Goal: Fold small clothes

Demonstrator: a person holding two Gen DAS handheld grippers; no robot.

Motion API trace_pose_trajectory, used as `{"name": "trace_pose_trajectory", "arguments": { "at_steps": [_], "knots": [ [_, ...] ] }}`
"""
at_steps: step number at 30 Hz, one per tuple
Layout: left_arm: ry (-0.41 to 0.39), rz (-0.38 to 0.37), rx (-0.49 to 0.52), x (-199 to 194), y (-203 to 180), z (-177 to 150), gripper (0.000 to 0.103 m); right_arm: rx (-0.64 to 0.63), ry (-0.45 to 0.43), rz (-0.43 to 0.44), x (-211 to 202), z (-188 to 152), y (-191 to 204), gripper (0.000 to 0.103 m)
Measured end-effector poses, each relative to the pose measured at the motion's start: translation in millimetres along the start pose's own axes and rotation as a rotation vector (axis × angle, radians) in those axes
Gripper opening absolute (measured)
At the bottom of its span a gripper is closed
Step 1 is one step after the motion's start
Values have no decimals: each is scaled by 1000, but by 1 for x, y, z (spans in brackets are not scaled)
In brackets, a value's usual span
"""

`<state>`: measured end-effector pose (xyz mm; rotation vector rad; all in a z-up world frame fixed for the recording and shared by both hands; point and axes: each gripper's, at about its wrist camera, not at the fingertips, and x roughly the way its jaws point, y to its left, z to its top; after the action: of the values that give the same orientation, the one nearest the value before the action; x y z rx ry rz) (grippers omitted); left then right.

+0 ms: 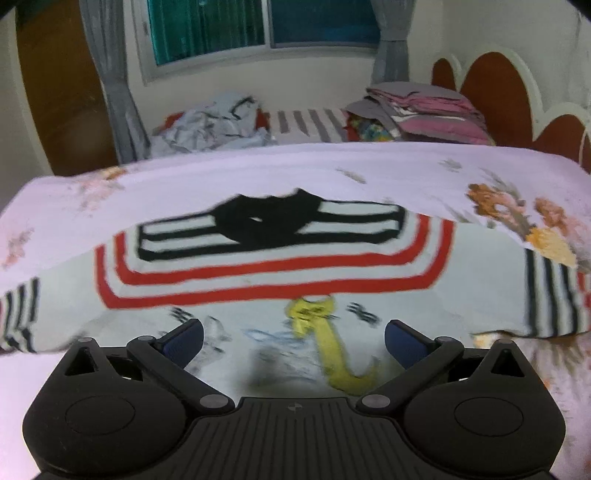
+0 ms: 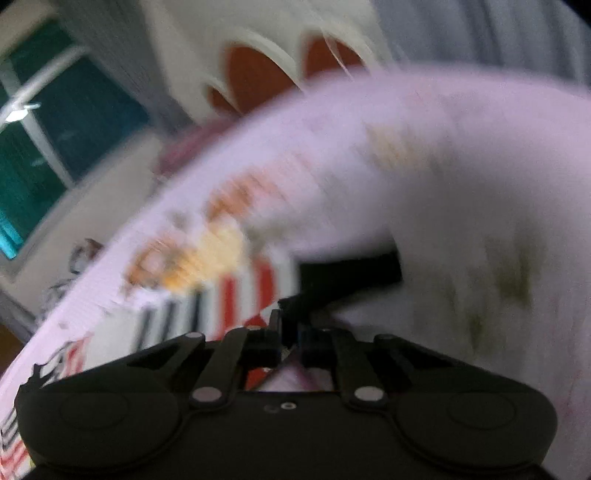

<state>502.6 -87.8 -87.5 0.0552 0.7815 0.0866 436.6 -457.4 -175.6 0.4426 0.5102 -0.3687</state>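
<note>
A small white shirt (image 1: 280, 284) with red and black stripes, a black collar and a yellow cat print lies spread on the pale pink floral bed sheet (image 1: 221, 170). My left gripper (image 1: 293, 341) is open just above the shirt's lower front, fingers apart on either side of the print. In the blurred right wrist view my right gripper (image 2: 291, 343) is shut on a dark-edged part of the shirt (image 2: 229, 291), with white cloth draped over to the right.
A crumpled grey garment (image 1: 214, 125) and a stack of folded pink and grey clothes (image 1: 424, 110) lie at the far side of the bed. A scalloped red headboard (image 1: 491, 81) is at the right, a window (image 1: 258, 26) behind.
</note>
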Motion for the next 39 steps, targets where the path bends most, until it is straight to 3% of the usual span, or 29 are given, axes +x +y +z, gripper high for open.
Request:
{"name": "trace_pose_trajectory", "arguments": {
  "at_steps": [1,3,6,9,13,18,21,27,31,33,34,36,39],
  "knots": [
    [-10,20,13,1,5,0,103,-29,46,-40,9,1,3,7],
    [-2,58,18,5,20,-1,103,33,181,-102,36,0,-8,6],
    [4,49,-44,6,52,-4,103,8,130,-110,32,12,10,7],
    [16,48,-75,16,81,-10,103,-69,58,-12,18,19,50,8],
    [30,57,-98,35,112,-16,103,-219,50,173,4,11,126,7],
    [26,18,-163,47,155,-18,103,-381,120,350,2,-26,225,7],
    [42,-31,-259,53,175,-20,103,-470,169,418,5,-59,277,7],
    [56,-21,-278,61,207,-34,103,-597,292,515,6,-131,355,8],
    [82,-8,-280,68,223,-44,103,-636,368,519,9,-175,374,10],
    [91,-21,-280,71,226,-46,103,-672,342,523,-1,-183,377,19],
    [87,-35,-276,71,225,-45,103,-682,344,529,-6,-180,379,29],
    [66,-93,-272,72,218,-40,103,-681,293,546,-20,-172,376,38],
    [38,-208,-257,79,200,-28,103,-613,230,525,-31,-148,361,31]
  ]
}}
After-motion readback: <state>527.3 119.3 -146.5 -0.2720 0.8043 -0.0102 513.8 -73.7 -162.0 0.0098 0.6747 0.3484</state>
